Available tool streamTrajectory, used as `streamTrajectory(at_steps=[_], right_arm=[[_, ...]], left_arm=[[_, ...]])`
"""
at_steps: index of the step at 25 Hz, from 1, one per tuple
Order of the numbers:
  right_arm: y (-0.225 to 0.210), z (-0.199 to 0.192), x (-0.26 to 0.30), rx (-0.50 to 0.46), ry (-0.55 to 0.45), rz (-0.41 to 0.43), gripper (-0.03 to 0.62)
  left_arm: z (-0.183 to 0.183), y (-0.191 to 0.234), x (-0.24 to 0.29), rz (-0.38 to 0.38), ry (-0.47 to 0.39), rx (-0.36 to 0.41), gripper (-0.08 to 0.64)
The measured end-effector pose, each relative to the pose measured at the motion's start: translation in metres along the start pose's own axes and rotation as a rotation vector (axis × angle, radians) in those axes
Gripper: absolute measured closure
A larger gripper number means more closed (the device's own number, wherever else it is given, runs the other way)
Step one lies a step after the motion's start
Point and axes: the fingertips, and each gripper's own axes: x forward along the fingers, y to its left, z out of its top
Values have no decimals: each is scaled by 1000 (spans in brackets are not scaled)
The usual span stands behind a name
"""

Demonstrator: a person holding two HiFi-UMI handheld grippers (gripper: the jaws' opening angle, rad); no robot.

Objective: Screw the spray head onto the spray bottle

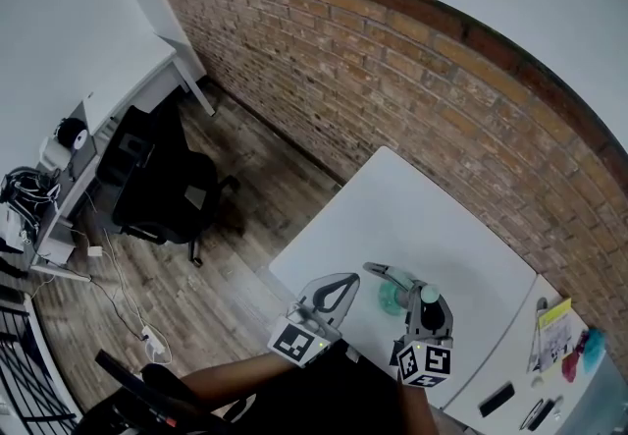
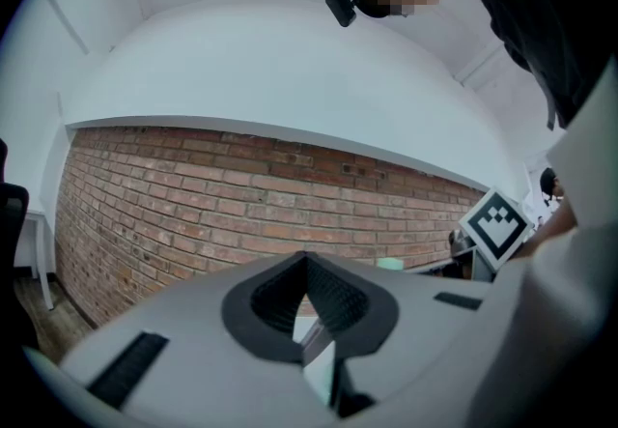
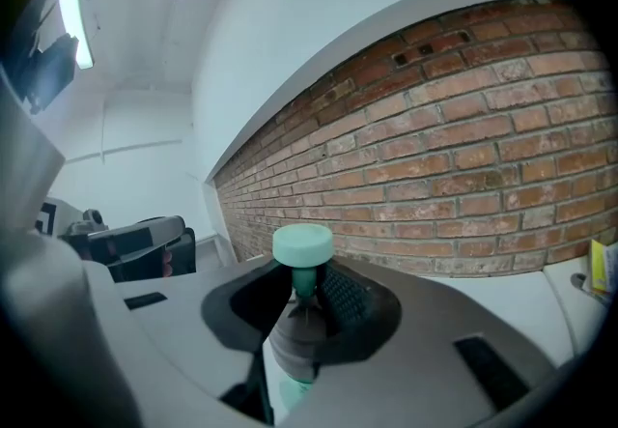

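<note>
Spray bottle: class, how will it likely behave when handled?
The spray bottle looks translucent plastic, so probably light and squeezable. Its round body may twist in the right gripper. The green spray head probably makes it top-heavy.

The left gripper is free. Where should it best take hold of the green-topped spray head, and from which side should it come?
Probably the round green cap. It stands upright, clear above the right gripper, whose jaws clamp the greyish body below. The left gripper, now shut, would open and come level from the left, closing across the cap's rim. The stem under it looks too slender.
</note>
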Motion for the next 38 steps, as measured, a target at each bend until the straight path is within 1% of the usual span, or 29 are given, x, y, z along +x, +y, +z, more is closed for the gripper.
streamTrajectory(at_steps=[3, 7, 10, 11, 15, 23, 26, 29, 34, 38], right_arm=[[4, -3, 2, -42, 10, 3, 514], [11, -6, 4, -134, 14, -1, 514], [19, -10, 3, -222, -6, 2, 514], [20, -12, 1, -237, -21, -1, 514], [18, -11, -1, -246, -53, -22, 514], [16, -15, -3, -246, -51, -37, 513], [17, -10, -7, -261, -55, -40, 508], [16, -9, -8, -266, -61, -35, 498], [14, -10, -10, -251, -63, -28, 459], [16, -8, -16, -234, -82, -21, 451]], left_arm=[[-1, 1, -1, 0, 2, -4, 568], [-5, 8, -3, 8, 3, -17, 568], [-5, 12, -5, 14, -5, -23, 568], [-6, 12, -6, 13, -3, -26, 568], [-10, 11, -11, 6, 4, -33, 568], [-13, 6, -14, -8, 11, -33, 568], [-11, 4, -14, -11, 10, -35, 568], [-10, 2, -13, -12, 7, -32, 568], [-9, -3, -9, -21, 0, -27, 568], [-10, -9, -6, -35, 5, -23, 568]])
